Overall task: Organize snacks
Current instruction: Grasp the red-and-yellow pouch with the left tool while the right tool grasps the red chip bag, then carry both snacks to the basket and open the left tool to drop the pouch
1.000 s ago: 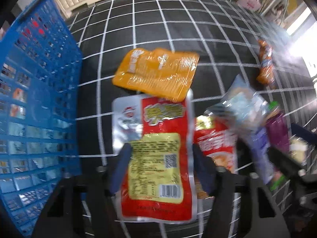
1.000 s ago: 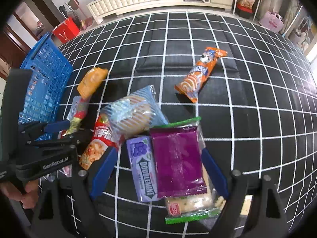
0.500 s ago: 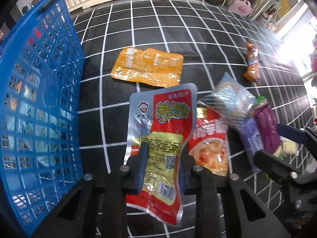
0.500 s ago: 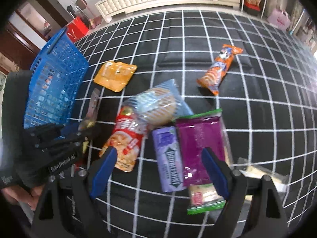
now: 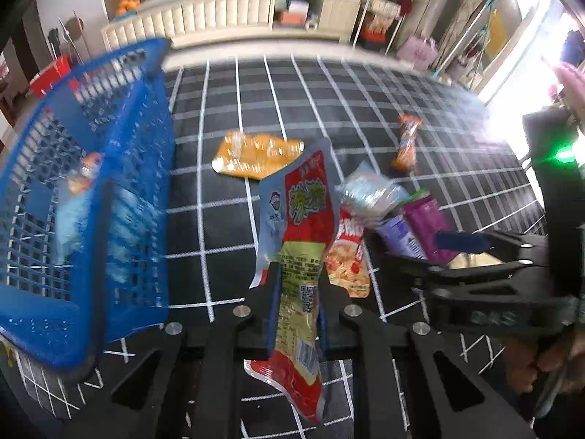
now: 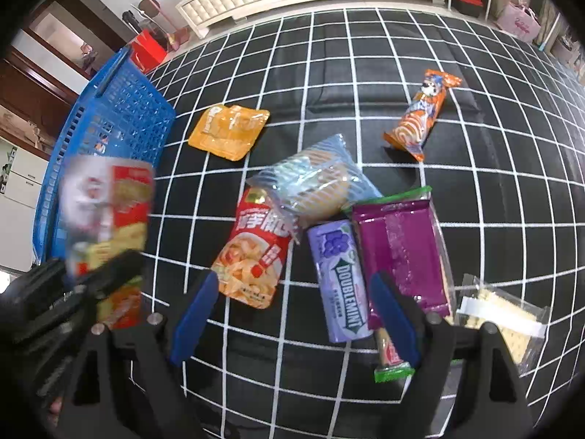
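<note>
Seven snacks lie outside the blue basket [image 6: 109,128], all on the black checked cloth [image 6: 365,55] to its right; one more is in your grip and off the cloth.

Inside the basket: at least one packet shows through the mesh in the left wrist view, an orange-and-white blur [image 5: 86,172]. How many more lie in there you cannot tell from these views. By that count the sorting looks early.

Left to move, listed outward from the basket:
- orange flat pouch [image 6: 228,131], nearest the basket
- red noodle packet [image 6: 256,252], partly under the next item
- clear blue-striped bag [image 6: 314,179]
- purple gum pack [image 6: 342,278]
- purple wafer packet [image 6: 398,245], touching the gum pack
- clear cracker packet [image 6: 501,314]
- orange roll wrapper [image 6: 420,117], well apart from the rest

Your left hand-held gripper [image 5: 296,300]: jaws closing, pads pressed on the lower half of the red-and-silver pouch [image 5: 299,241]. The pouch hangs clear of the cloth, just beside the basket's right wall, not yet over the rim. Judged next step: carry it across the rim and let go.

Your right hand-held gripper [image 6: 292,314]: jaws wide apart, holding nothing, hovering over the gum pack and noodle packet, one blue pad to each side of the gum pack. Whether a pad touches the wafer packet, you cannot tell.
</note>
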